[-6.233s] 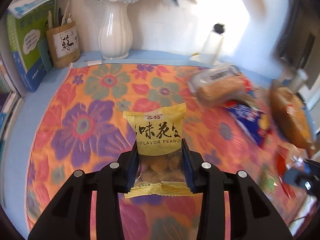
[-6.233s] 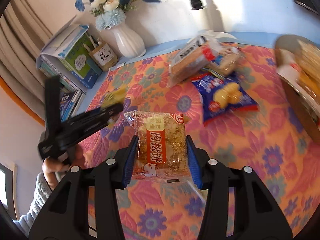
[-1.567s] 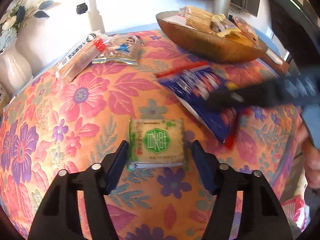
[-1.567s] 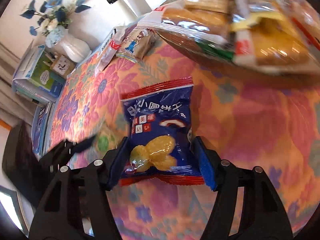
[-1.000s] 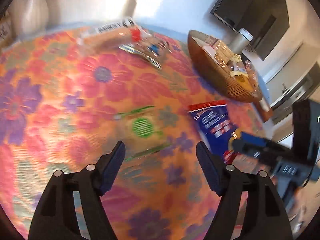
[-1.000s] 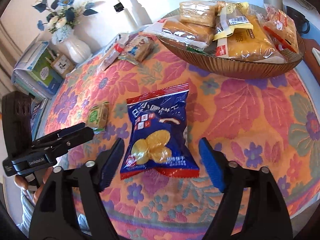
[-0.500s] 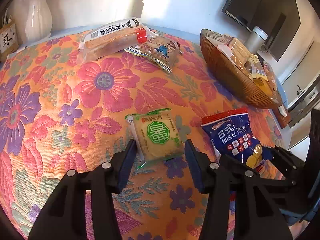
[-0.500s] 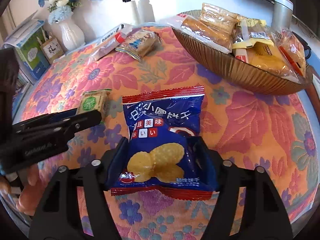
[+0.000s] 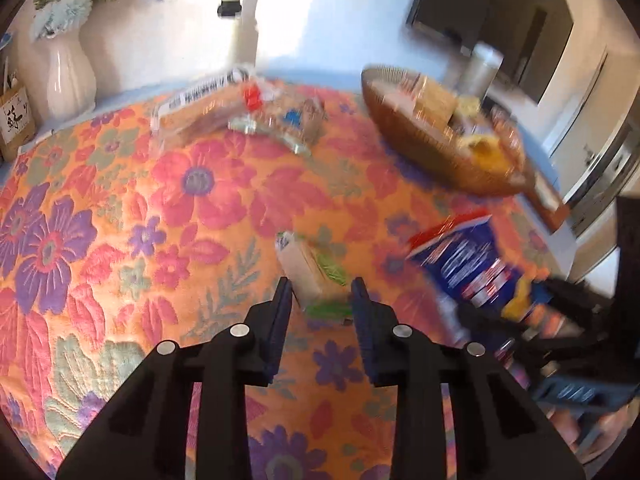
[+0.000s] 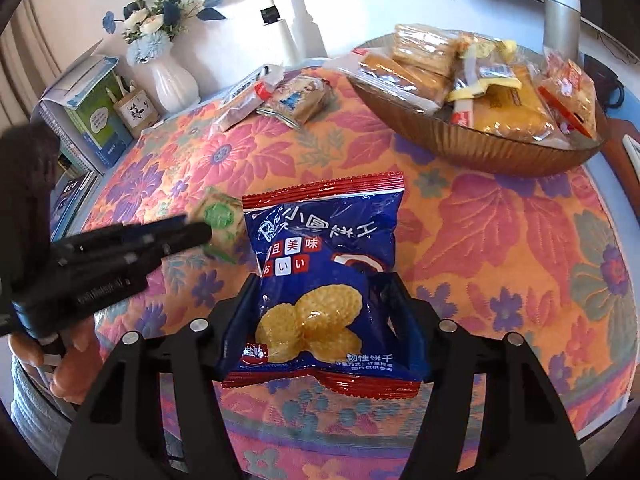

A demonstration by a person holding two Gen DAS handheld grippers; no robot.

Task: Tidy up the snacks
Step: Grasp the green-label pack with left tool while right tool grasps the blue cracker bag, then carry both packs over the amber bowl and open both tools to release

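Note:
My left gripper [image 9: 320,292] is shut on a small pale cracker pack with a green label [image 9: 314,270], tilted just above the flowered cloth; it also shows in the right wrist view [image 10: 218,216]. My right gripper [image 10: 324,292] is shut on a blue chip bag with red edges [image 10: 324,256], seen blurred in the left wrist view [image 9: 468,260]. The brown snack bowl [image 10: 492,148] holds several wrapped snacks at the far right.
A long bread pack [image 10: 240,98] and a small biscuit pack [image 10: 298,98] lie at the table's far side. A white vase with blue flowers [image 10: 174,80], a pen holder [image 10: 134,114] and books [image 10: 92,116] stand far left. A metal cup [image 10: 560,16] stands behind the bowl.
My left gripper has closed on the green-label cracker pack and tipped it up. My right gripper has closed on the blue chip bag and raised it slightly.

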